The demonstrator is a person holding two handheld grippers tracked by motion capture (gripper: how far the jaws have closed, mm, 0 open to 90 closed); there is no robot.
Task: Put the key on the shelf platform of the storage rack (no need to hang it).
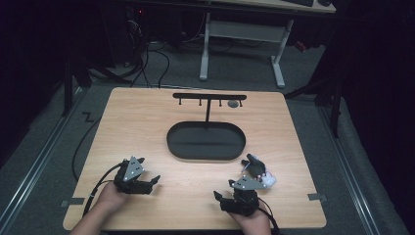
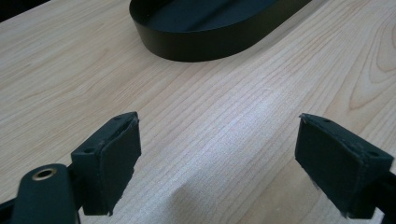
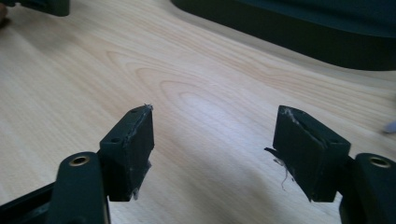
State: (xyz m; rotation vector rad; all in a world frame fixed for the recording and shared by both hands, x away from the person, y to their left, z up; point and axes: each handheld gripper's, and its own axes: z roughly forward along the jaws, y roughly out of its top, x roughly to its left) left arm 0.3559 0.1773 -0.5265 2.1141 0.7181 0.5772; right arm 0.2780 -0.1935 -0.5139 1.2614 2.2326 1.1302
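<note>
Both hands rest low; left gripper (image 2: 215, 163) and right gripper (image 3: 215, 154) fingers spread, empty.

We see a pale wooden table (image 1: 147, 122) with a light tan grain, its rings and streaks plain in both gripper views. On it sits a matte black oval tray (image 1: 205, 152), and behind it a black rack (image 1: 209, 96) with a small grey disc (image 1: 233, 104) by its bar. We note the left gripper (image 2: 217, 158) and the right gripper (image 3: 215, 149) are black, with brass-coloured rivets, pale fraying on the right pads, and grey plates on top. Beside the right gripper lies a white-and-dark object (image 1: 262, 174). The floor (image 1: 44, 147) is dark grey.
</note>
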